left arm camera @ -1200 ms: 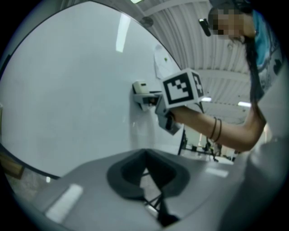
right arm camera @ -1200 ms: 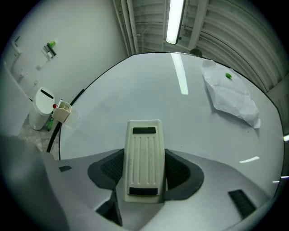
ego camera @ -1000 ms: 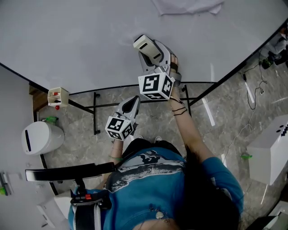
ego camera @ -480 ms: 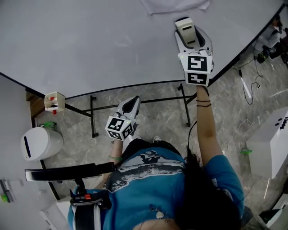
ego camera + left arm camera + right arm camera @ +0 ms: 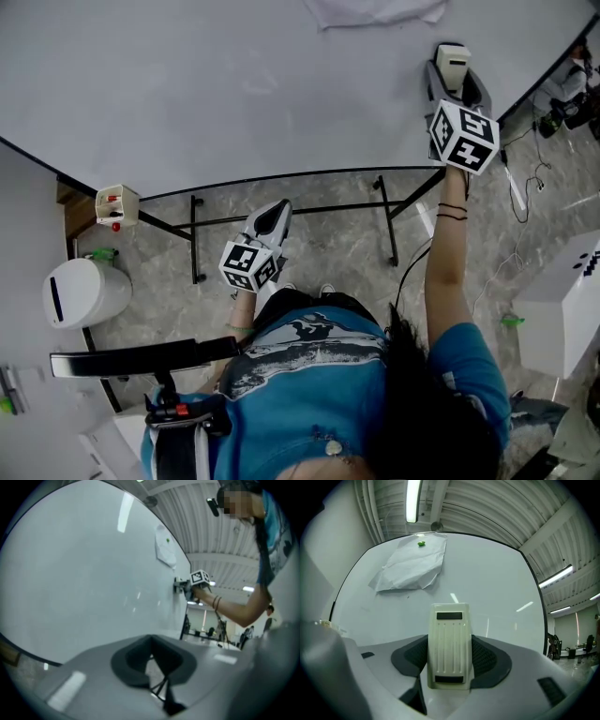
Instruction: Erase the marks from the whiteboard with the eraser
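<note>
Whiteboard (image 5: 234, 84), eraser (image 5: 453, 62) in right tongs (image 5: 450, 660)

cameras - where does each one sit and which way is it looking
Head view: on the person's head, looking steeply down at the whiteboard and floor; shows torso, right arm, left claw, right claw.
Left claw view: on the low left claw, looking obliquely up the whiteboard; shows its shut jaws and the right arm.
Right claw view: faces the whiteboard squarely; its jaws grip the eraser.
Head and left claw views share the right claw.
</note>
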`<state>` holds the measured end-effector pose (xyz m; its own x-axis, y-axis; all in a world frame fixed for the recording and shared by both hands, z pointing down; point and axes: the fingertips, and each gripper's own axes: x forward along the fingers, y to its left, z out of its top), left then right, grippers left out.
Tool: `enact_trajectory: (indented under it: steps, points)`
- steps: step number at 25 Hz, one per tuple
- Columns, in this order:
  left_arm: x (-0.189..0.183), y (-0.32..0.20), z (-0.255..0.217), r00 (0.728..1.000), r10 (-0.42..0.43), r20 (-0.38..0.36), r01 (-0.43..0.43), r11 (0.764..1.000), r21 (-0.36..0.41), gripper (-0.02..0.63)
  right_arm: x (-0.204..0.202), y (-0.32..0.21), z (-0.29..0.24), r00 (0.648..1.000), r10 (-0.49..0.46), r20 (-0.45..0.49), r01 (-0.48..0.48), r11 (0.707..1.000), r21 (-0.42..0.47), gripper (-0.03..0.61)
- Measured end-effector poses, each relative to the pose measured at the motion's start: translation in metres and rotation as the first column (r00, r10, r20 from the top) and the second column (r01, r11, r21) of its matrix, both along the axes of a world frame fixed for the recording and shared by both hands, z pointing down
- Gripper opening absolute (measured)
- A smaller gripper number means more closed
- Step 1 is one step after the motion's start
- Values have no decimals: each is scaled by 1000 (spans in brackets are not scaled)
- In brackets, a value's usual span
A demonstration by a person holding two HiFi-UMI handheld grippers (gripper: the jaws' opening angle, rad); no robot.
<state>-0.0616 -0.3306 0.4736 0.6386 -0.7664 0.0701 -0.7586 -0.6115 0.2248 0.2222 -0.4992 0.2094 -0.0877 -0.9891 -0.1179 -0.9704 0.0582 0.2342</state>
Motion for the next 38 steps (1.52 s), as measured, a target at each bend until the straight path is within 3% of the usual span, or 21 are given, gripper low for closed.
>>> enact_trajectory:
  steps: [5,10,15,26,31,38]
  points:
    - [4,1,0,1000,10,-2,-10,1000,1,3,1,2,1,1000,10,10,-10,1000,11,262]
    - [9,2,1,1000,16,-2,-16,1000,-1,3,-10,16,6,996,-58,63,57,998,15,262]
    - [-4,13,4,1000,26,-10,-26,1000,1,3,-52,43,34,983,-148,109,152,988,-23,262]
    - [-43,45,27,995,89,-35,-91,994,-53,3,-145,120,121,969,-192,153,215,965,-152,262]
    - [-33,58,34,992,116,-49,-119,990,-74,3,-161,150,162,966,-213,147,240,949,-206,262]
    - [-5,86,30,988,148,-38,-150,986,-74,3,-165,208,204,945,-247,212,300,916,-268,262]
